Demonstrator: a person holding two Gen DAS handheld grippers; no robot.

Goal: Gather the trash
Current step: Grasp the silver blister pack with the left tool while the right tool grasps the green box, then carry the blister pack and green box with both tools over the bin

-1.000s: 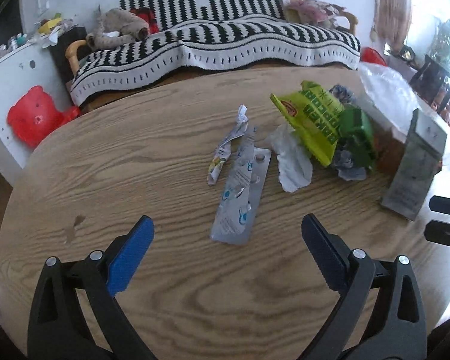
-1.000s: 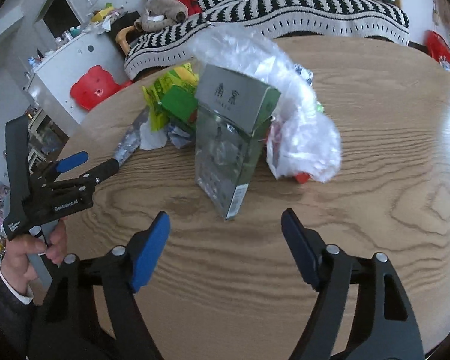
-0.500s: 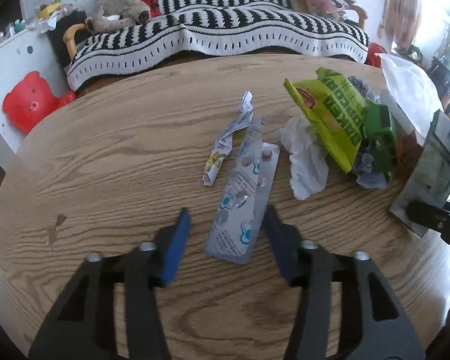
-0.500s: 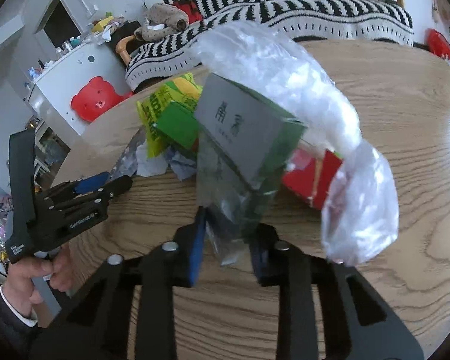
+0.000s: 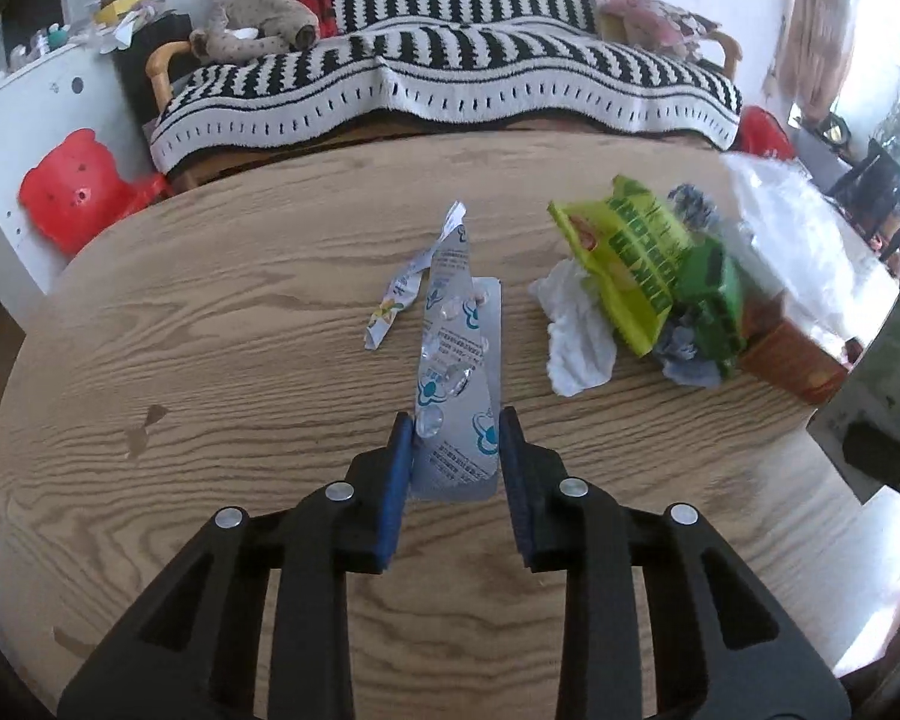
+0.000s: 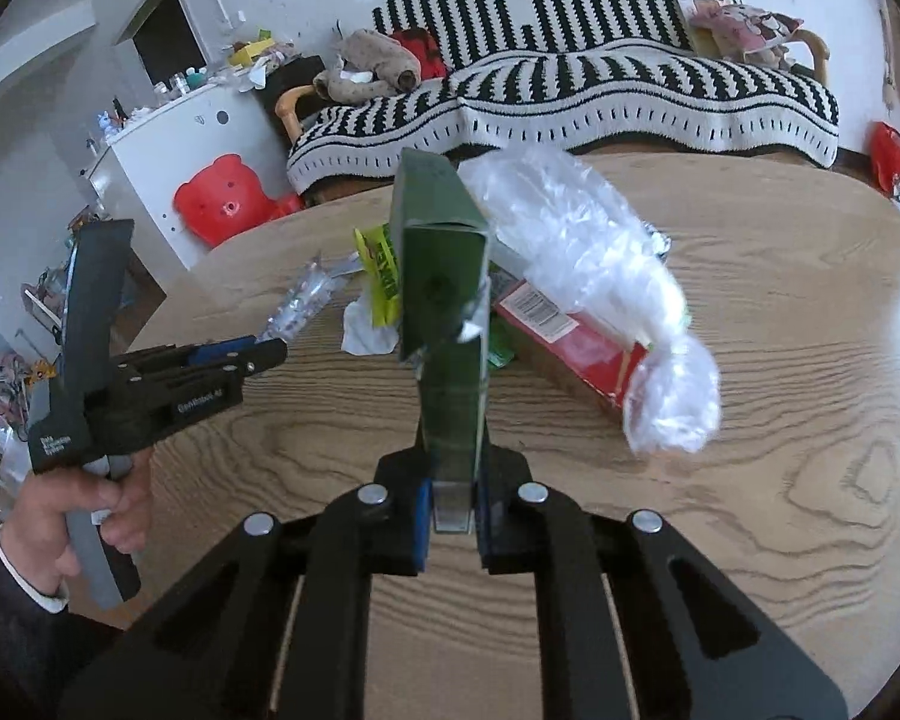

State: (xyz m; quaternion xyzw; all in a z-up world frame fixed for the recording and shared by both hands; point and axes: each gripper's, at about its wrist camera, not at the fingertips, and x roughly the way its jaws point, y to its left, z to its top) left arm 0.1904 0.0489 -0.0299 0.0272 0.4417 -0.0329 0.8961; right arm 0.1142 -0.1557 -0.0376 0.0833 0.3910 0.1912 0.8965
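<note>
A silver blister pack [image 5: 456,360] lies lengthwise on the wooden table [image 5: 210,372]. My left gripper [image 5: 456,426] is closing on its near end; the blue pads press both long edges and the pack buckles upward. In the right wrist view my right gripper [image 6: 453,498] is shut on a grey-green carton [image 6: 444,276], squashed flat and lifted off the table. My left gripper [image 6: 270,351], held by a hand [image 6: 78,504], shows at the left of that view. More trash sits together: a yellow-green snack bag [image 5: 624,252], a white tissue [image 5: 576,336] and a thin wrapper [image 5: 402,294].
A clear plastic bag [image 6: 594,264] drapes over a red box [image 6: 564,336] behind the carton. A small green box [image 5: 711,294] sits by the snack bag. Beyond the table stand a sofa with a striped blanket [image 5: 450,78] and a red bear-shaped stool [image 5: 66,192].
Both grippers went from wide open to closed. The left one closed onto the blister pack's near end. The right one took the carton, crushed it flat and lifted it.
</note>
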